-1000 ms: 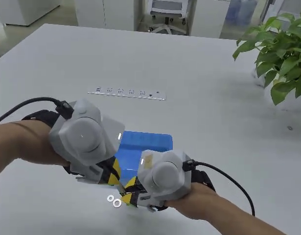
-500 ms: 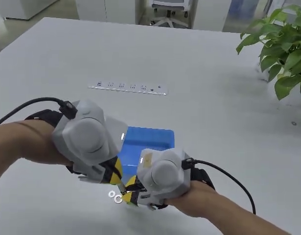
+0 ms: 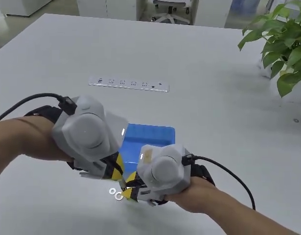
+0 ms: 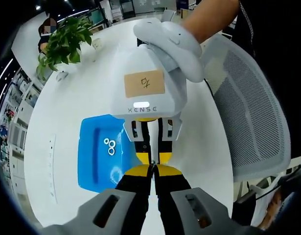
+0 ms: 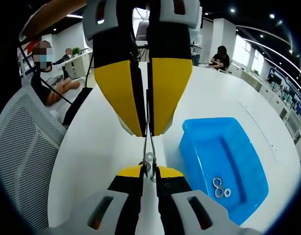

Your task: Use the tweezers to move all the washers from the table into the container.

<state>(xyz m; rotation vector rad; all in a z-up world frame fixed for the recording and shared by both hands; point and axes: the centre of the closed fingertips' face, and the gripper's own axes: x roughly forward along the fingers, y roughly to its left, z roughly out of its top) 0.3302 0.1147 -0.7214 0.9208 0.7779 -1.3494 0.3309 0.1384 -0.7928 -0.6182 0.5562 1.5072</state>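
Both claws are closed on the tweezers (image 5: 149,144). The left gripper (image 5: 146,133) clamps one end and the right gripper (image 5: 150,170) clamps the other. Their jaws face each other just beside the container (image 5: 238,147). Two washers (image 3: 116,194) lie on the table (image 3: 214,98) under the grippers. A few deposited washers (image 5: 221,188) sit at one end of the container.

**Hazards**
- We judge that two clamps on one thin tool can twist or bow its legs. Crossed tips would flick a washer away.
- Too much squeeze can make a flat washer spring out sideways.
- The table is smooth, so the tips may skid and push the washers along it rather than get under them.
- The gripper bodies crowd the container, so a careless swing could nudge it.

**Limits of observation**
- In the head view the gripper bodies cover the tweezers entirely.
- In the right gripper view a small ring (image 5: 149,156) shows beside the tweezer legs. We cannot tell whether it is gripped or lies on the table beyond.
- We cannot tell which end carries the tips.
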